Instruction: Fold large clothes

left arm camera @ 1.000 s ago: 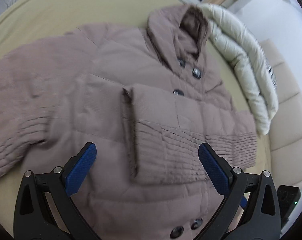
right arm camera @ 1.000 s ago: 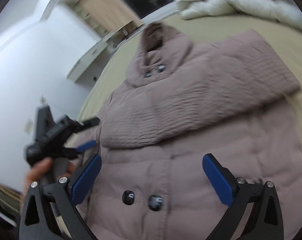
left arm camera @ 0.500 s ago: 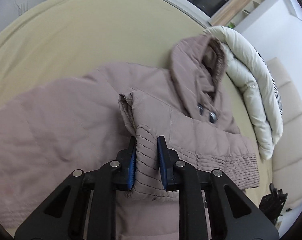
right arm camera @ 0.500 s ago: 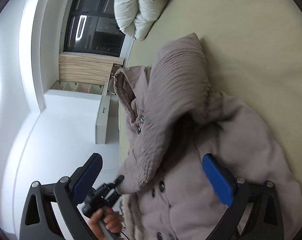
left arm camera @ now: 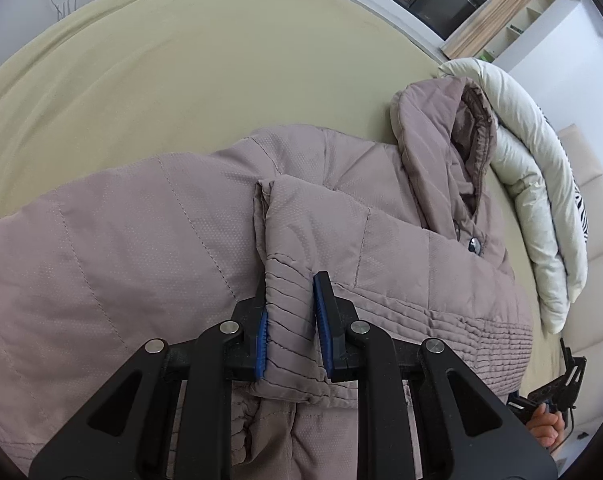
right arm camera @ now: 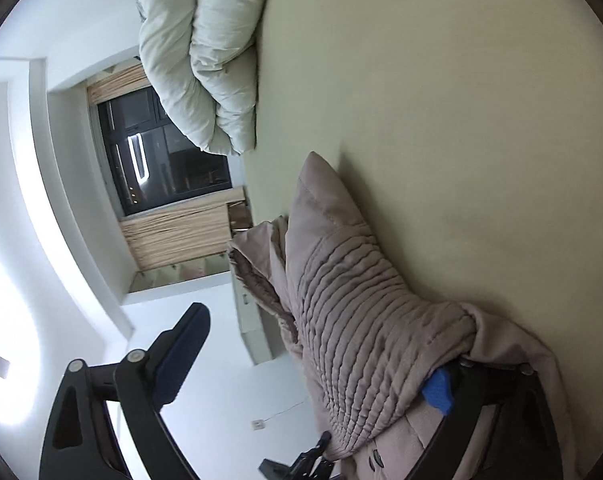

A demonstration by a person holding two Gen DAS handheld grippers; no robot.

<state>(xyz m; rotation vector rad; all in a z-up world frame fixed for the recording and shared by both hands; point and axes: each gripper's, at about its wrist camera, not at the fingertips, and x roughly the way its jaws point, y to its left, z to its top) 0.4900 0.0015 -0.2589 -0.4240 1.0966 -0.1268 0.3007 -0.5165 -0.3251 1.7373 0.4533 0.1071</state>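
A mauve quilted hooded coat [left arm camera: 141, 240] lies on a beige bed [left arm camera: 181, 60], one sleeve folded across its front. My left gripper [left arm camera: 289, 316] is shut on the ribbed cuff [left arm camera: 287, 300] of that sleeve. In the right wrist view the coat [right arm camera: 353, 340] bulges up. My right gripper [right arm camera: 317, 356] is open, rolled on its side. One blue finger [right arm camera: 437, 392] is tucked under the fabric; the other [right arm camera: 181, 344] is free in the air.
A rolled white duvet [left arm camera: 541, 208] lies along the bed's far right edge, also in the right wrist view [right arm camera: 205, 52]. A cream sofa [left arm camera: 597, 184] stands behind it. A dark window [right arm camera: 161, 160] and shelves are beyond the bed.
My left gripper closed on the sleeve cuff and holds it. My right gripper rolled sideways and slid one finger under the coat's edge; the coat has bunched up there.
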